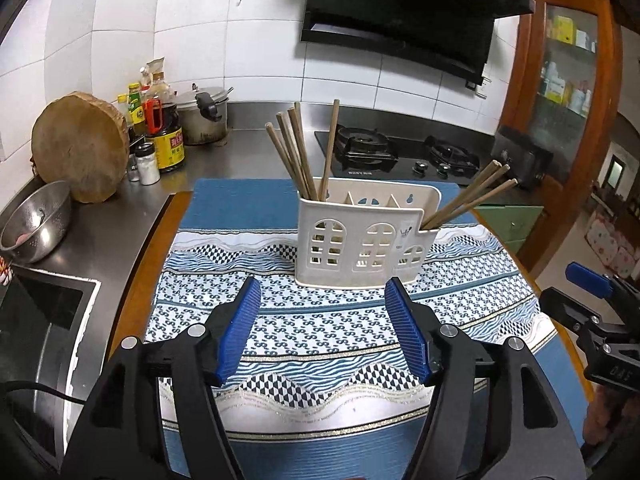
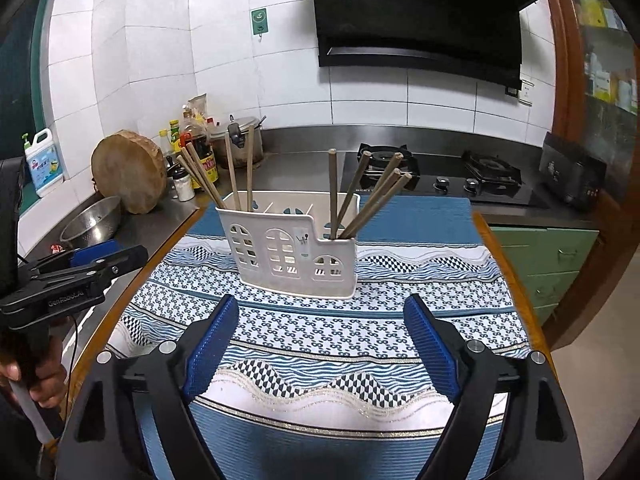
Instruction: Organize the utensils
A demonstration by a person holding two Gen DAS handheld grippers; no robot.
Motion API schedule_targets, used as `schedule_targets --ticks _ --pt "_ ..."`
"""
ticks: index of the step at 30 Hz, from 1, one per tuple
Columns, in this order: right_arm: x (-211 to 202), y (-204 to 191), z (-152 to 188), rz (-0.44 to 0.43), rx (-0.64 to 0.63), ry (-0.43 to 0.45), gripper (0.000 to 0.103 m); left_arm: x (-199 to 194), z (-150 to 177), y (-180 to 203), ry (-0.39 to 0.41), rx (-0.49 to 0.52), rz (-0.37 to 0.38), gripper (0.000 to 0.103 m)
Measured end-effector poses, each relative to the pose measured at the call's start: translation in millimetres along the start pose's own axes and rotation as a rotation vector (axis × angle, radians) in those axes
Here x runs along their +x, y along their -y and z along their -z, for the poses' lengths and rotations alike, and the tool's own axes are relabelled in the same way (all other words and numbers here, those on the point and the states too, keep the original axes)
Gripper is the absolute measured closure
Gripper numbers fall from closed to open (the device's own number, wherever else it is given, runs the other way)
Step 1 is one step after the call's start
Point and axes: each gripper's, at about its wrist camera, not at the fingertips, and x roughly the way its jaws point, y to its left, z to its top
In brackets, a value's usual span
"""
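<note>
Left gripper (image 1: 322, 296): your fingers spread apart, empty, above the cloth.
Right gripper (image 2: 320, 312): yours too stands wide apart, holding nothing.
Holder (image 2: 288, 248): white, house-shaped, upright on the cloth at 12 o'clock from both grippers, apart from them.
Chopsticks (image 2: 372, 196): brown sticks stand tilted in the holder's two end compartments; the middle slots look bare.
Cloth (image 2: 360, 328): blue-and-white patterned, covering the table.
Stove (image 2: 460, 184): black, at 1 o'clock behind the holder.

White holder (image 1: 366, 240), chopsticks (image 1: 298, 152) at both ends
</note>
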Motion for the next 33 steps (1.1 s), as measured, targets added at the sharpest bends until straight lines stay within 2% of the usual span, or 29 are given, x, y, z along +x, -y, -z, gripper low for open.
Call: schedule_targets --ticks 13,33 --pt "-1 6 11 0.016 0.024 -0.024 0.017 -2 9 -11 -0.01 -0.03 -0.044 0.037" --pt "0 5 21 0.021 0.042 -0.048 0.016 -1 21 -13 -0.037 -0.044 -0.044 0.036"
